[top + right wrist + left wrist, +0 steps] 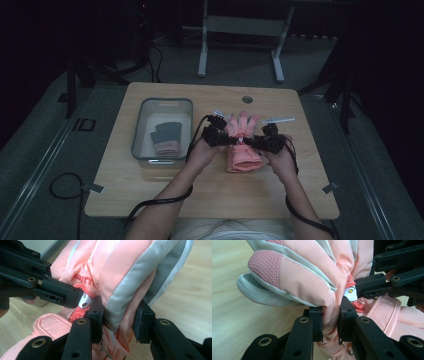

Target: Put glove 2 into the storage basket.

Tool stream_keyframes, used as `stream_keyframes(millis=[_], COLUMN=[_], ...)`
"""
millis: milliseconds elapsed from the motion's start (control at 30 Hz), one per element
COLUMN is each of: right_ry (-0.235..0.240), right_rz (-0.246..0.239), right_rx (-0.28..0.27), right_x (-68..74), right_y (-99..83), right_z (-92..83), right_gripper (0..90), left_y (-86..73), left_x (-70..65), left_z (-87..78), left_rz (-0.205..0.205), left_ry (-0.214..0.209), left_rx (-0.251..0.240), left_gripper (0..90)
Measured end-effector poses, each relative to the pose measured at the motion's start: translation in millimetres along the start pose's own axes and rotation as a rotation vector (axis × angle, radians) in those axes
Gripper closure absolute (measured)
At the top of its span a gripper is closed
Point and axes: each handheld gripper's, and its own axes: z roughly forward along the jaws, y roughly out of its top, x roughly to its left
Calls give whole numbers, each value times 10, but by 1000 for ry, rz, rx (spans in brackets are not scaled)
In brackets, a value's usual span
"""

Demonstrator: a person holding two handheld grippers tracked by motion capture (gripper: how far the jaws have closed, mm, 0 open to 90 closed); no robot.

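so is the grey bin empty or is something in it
Not empty. The high view shows the grey bin on the table's left side holding a dark grey glove with a pink cuff lying flat on its bottom.

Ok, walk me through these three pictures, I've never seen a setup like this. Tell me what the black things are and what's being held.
The black things are two hand-held grippers: a person sits at a wooden table and works one in each hand. The high view looks down from above. The other two pictures come from small cameras riding on each gripper, looking along its jaws. The left gripper is pinched shut on a fold of a pink glove. The right gripper grips the same glove at its grey-edged side, and its jaws have just been closing. On the table to the left stands a grey bin with a dark grey glove inside.
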Motion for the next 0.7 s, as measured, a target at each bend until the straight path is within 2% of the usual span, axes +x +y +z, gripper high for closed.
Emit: stream_keyframes(millis=[200,433,700], right_ry=[8,21,47], right_rz=[-28,-64,-106], right_rx=[-29,-65,-86], right_x=[115,282,480], right_y=[211,478,715], right_z=[-76,-126,-109], right_gripper=[645,645,645], left_y=[120,259,295], left_x=[6,13,65], left_z=[-238,-543,-859], left_rz=[6,24,23], left_ry=[16,62,107], left_rx=[-29,-56,-80], left_gripper=[764,765,765])
